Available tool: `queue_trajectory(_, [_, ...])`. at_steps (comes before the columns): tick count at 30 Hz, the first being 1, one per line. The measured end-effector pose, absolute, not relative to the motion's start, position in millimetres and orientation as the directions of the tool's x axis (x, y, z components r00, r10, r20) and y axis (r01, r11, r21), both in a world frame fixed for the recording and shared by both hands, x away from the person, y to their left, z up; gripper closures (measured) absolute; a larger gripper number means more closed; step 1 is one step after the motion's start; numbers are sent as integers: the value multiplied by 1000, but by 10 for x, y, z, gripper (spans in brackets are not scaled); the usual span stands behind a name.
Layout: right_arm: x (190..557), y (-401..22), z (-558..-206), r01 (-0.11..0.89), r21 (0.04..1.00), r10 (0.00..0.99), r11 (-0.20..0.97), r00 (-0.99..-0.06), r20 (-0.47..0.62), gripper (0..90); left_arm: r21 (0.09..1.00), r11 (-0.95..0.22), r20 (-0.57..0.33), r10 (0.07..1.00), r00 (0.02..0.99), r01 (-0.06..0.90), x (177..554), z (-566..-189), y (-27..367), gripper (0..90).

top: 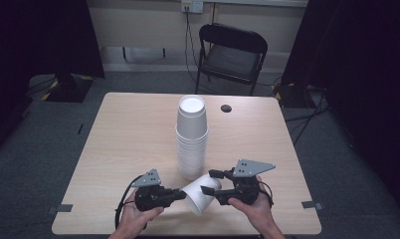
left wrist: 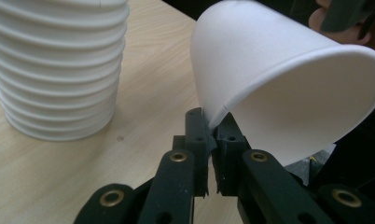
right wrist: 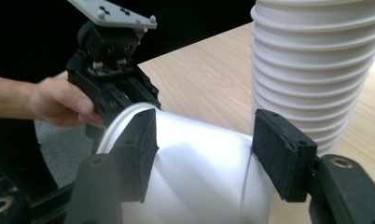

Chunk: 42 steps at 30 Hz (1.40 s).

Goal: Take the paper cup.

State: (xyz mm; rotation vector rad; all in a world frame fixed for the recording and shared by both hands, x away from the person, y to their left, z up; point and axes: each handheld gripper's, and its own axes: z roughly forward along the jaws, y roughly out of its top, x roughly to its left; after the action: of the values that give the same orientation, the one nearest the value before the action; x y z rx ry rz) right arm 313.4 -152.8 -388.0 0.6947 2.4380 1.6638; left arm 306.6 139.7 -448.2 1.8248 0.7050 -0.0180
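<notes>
A single white cup (top: 200, 195) hangs on its side just above the table (top: 128, 144), between my two grippers. My left gripper (top: 183, 193) is shut on the cup's rim (left wrist: 212, 122), which is pinched between its pads. My right gripper (top: 208, 182) straddles the cup's base end (right wrist: 199, 177) with its jaws apart. One of its pads (right wrist: 141, 154) lies along the cup's wall, while the other pad (right wrist: 281, 156) stands just off the base. A tall stack of upturned white cups (top: 192, 139) stands right behind the held cup.
A dark round hole (top: 226, 108) sits in the tabletop behind the stack. Beyond the far edge stands a black folding chair (top: 231, 55). Bare tabletop stretches to the left and right of the stack. The near table edge lies just under my hands.
</notes>
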Motion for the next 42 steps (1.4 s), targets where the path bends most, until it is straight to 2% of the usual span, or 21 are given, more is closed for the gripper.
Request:
queue_trajectory(5, [3092,-1538,-3879,269,902,384,338,-914,130,296,860,-157,-382,432,817,486,3089,-4460,1449,866])
queue_trajectory(11, [3045,-1513,-3967,241,896,356,374,-929,101,132,847,-142,-412,431,803,512,3101,-4459,1457,871])
queue_trajectory(17, [2988,-1469,-4023,180,884,339,431,-940,26,129,837,-92,-455,431,779,539,3140,-4413,1564,872])
queue_trajectory(32, [2954,-1263,-4230,100,812,314,575,-943,-106,103,818,-93,-481,434,762,568,3157,-4422,1567,869])
queue_trajectory(42, [2912,-1106,-4302,41,768,256,639,-953,-162,155,811,-85,-499,418,760,579,3149,-4435,1512,860])
